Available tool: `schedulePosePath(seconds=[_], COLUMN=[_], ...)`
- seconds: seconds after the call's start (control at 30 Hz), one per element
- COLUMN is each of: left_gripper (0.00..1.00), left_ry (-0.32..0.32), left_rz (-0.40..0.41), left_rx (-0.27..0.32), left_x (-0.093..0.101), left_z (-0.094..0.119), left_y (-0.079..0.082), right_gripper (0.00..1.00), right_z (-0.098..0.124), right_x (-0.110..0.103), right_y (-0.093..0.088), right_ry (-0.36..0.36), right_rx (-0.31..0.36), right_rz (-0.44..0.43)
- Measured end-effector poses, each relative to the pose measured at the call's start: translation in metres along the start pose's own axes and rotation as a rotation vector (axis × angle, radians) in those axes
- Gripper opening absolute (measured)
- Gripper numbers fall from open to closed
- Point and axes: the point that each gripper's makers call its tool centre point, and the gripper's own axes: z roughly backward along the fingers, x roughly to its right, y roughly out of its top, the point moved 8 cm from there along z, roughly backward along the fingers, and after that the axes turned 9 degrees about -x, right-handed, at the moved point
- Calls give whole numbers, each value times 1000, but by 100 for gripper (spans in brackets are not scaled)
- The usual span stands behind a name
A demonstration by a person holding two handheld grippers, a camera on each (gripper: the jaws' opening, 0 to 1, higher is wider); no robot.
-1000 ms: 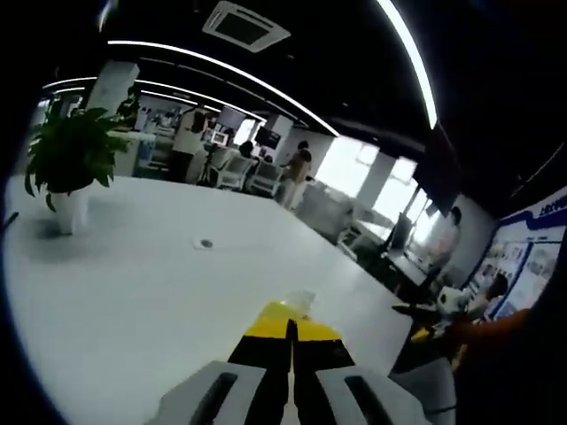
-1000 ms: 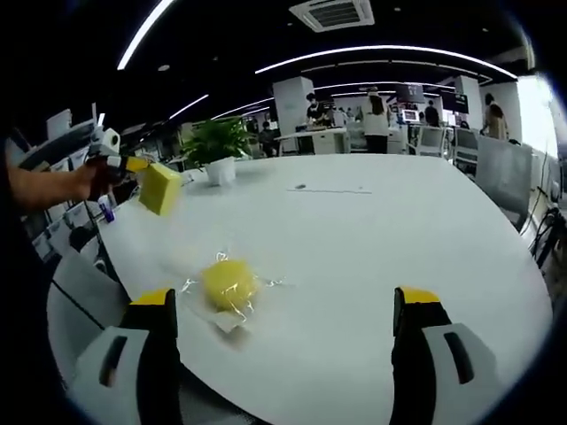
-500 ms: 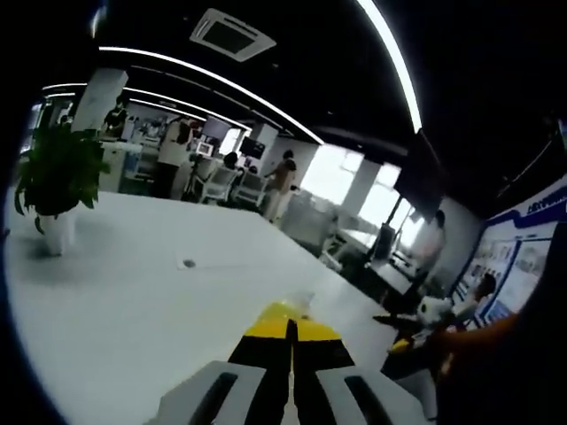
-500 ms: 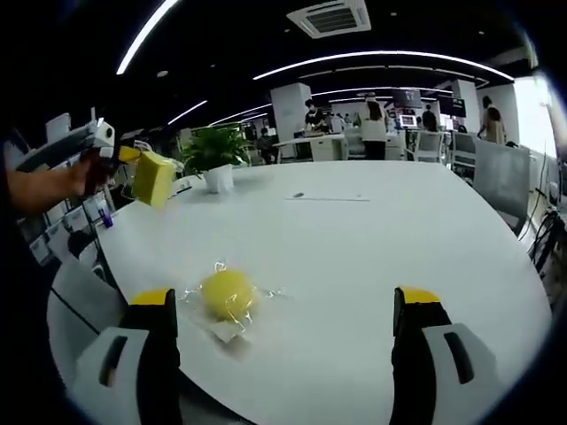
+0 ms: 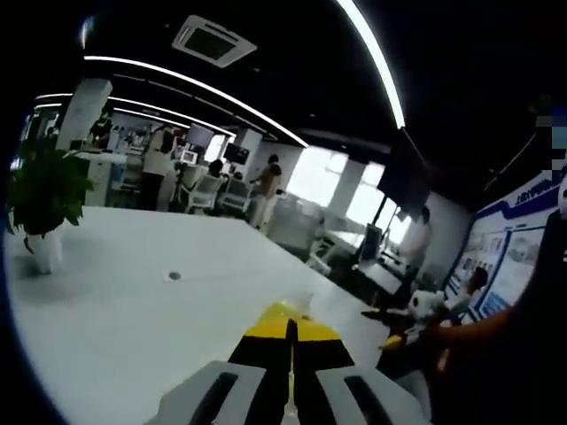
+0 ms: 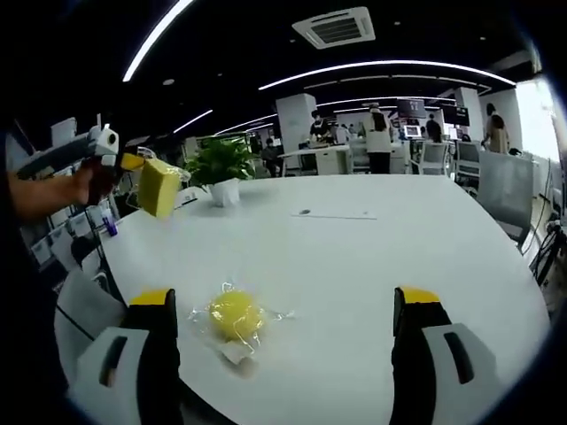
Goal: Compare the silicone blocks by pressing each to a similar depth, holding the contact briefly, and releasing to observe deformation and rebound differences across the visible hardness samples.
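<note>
A round yellow silicone block (image 6: 235, 312) in clear wrap lies on the white table (image 6: 381, 257) near its front edge. It sits between and just beyond the wide-apart jaws of my right gripper (image 6: 285, 305), which is open and touches nothing. To the left, a hand holds my left gripper (image 6: 131, 163) in the air above the table's corner, shut on a rectangular yellow block (image 6: 159, 186). In the left gripper view the jaws of my left gripper (image 5: 289, 326) are pressed together, and the block's yellow edge (image 5: 282, 309) and a bit of clear wrap poke out past the tips.
A potted plant (image 6: 220, 164) (image 5: 44, 190) stands at the table's far left. A small round fitting (image 5: 174, 275) (image 6: 304, 212) is set in the tabletop. A grey chair (image 6: 84, 301) stands off the left edge. People and desks fill the background.
The left gripper view has swung, sliding the plant toward the left edge. The right gripper view has tilted slightly. The left gripper still holds its block aloft, and the round block lies where it was.
</note>
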Motion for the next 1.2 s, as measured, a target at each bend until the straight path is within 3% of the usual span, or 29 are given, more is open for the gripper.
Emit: schedulePosePath(seconds=[0.53,0.87,1.2], left_gripper=[0,0,0], left_ry=[-55,-95,-153], left_rz=[-1,-4,-28], left_rx=[24,28,23], left_x=[13,23,40], left_z=[-5,-10,-18], left_y=[5,7,8], right_gripper=[96,96,96], right_z=[-8,-23,-36], right_x=[-7,-30,-48], right_y=[8,20,33], right_ry=[53,190,266], right_rx=[2,13,29], right_rz=[33,71,99])
